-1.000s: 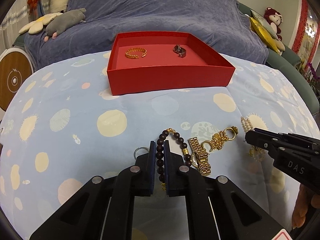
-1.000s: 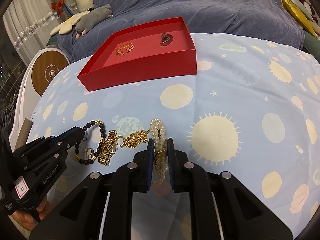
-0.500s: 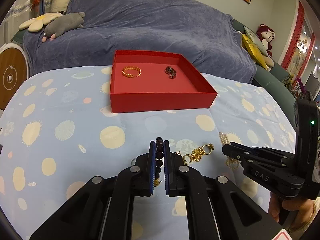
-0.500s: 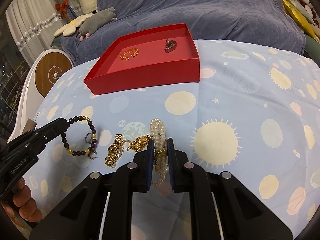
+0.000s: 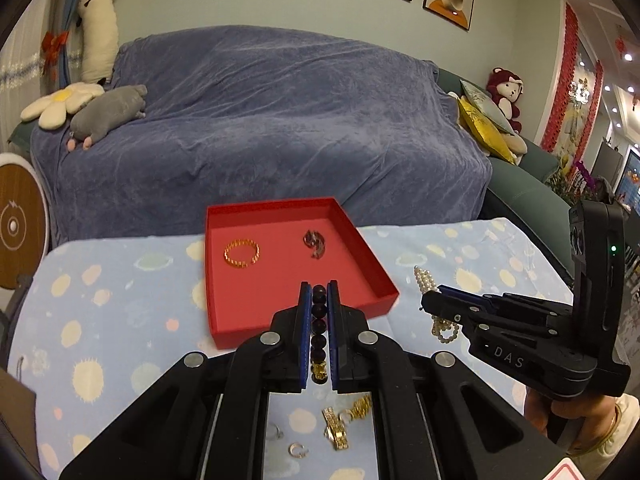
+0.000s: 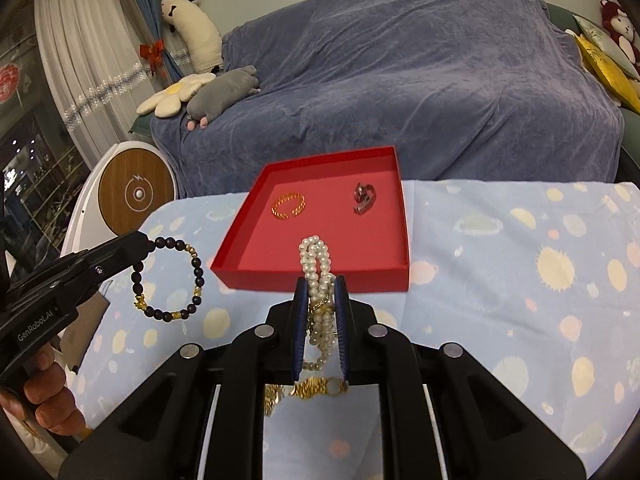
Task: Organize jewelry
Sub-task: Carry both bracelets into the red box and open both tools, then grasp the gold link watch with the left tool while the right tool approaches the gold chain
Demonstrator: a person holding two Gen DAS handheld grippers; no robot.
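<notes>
My left gripper point(image 5: 319, 294) is shut on a dark bead bracelet point(image 5: 319, 320) and holds it in the air before the red tray point(image 5: 304, 327). The bracelet hangs from it in the right wrist view point(image 6: 168, 276). My right gripper point(image 6: 320, 292) is shut on a pearl bracelet point(image 6: 317, 264), lifted near the tray's point(image 6: 312, 280) front wall; it also shows in the left wrist view point(image 5: 425, 280). The tray holds a gold ring point(image 5: 241, 253) and a dark ring point(image 5: 315, 241).
A gold watch band point(image 5: 336, 432), gold links point(image 5: 360, 406) and small silver rings point(image 5: 298, 450) lie on the blue patterned cloth point(image 5: 120, 320) below my left gripper. A blue-covered sofa point(image 5: 260, 120) with soft toys stands behind the table.
Both grippers have risen off the cloth with their bracelets and moved toward the red tray. The rest of the jewelry stayed on the cloth.
</notes>
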